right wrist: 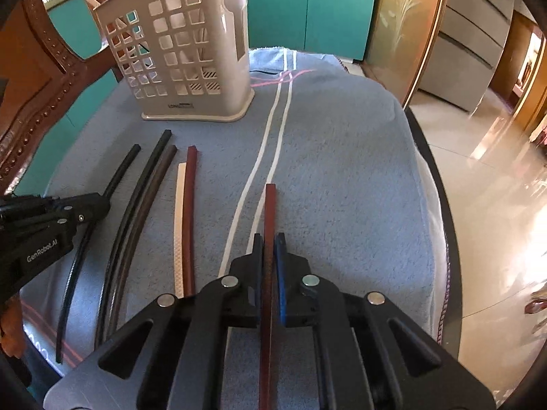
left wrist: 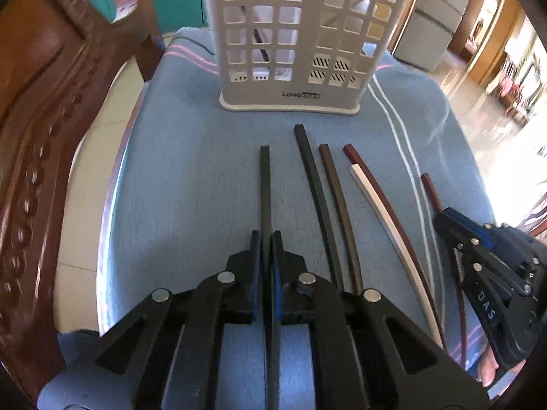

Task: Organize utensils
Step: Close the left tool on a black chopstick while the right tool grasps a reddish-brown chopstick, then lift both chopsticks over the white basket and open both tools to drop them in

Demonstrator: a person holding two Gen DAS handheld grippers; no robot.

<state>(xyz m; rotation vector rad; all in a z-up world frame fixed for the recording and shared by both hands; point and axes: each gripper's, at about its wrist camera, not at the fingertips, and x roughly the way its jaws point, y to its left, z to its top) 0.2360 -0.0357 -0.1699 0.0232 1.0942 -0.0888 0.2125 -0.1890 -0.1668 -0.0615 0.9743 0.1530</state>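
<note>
Left wrist view: left gripper (left wrist: 266,239) clamped on black chopstick (left wrist: 265,184), pads pressed to both its sides, stick pointing toward holder (left wrist: 290,51) and lying along blue towel (left wrist: 177,177). White latticed holder upright at far end of towel, one dark stick leaning inside its left compartment. To right of held stick, flat on towel: second black chopstick (left wrist: 312,177), brown chopstick (left wrist: 336,188) just beside it, then maroon chopstick (left wrist: 367,171) touching white chopstick (left wrist: 372,198) along their lengths. Farther right, right gripper (left wrist: 444,218) closed on red-brown chopstick (left wrist: 430,188), near two white towel stripes (left wrist: 400,130). Carved wooden chair (left wrist: 41,119) at left edge; glossy floor (left wrist: 478,112) at right. Right wrist view: right gripper (right wrist: 270,242) clamped on red-brown chopstick (right wrist: 270,212), stick running between the jaws and beyond, tip toward far end of towel (right wrist: 342,171). Holder (right wrist: 184,54) at upper left, upright, well apart from held stick. Row at left: black (right wrist: 119,174), black (right wrist: 150,164), brown (right wrist: 160,174), white (right wrist: 180,205), maroon (right wrist: 189,188). Left gripper (right wrist: 102,205) at left edge, shut on leftmost black stick. Teal cabinets (right wrist: 307,7) behind.
</note>
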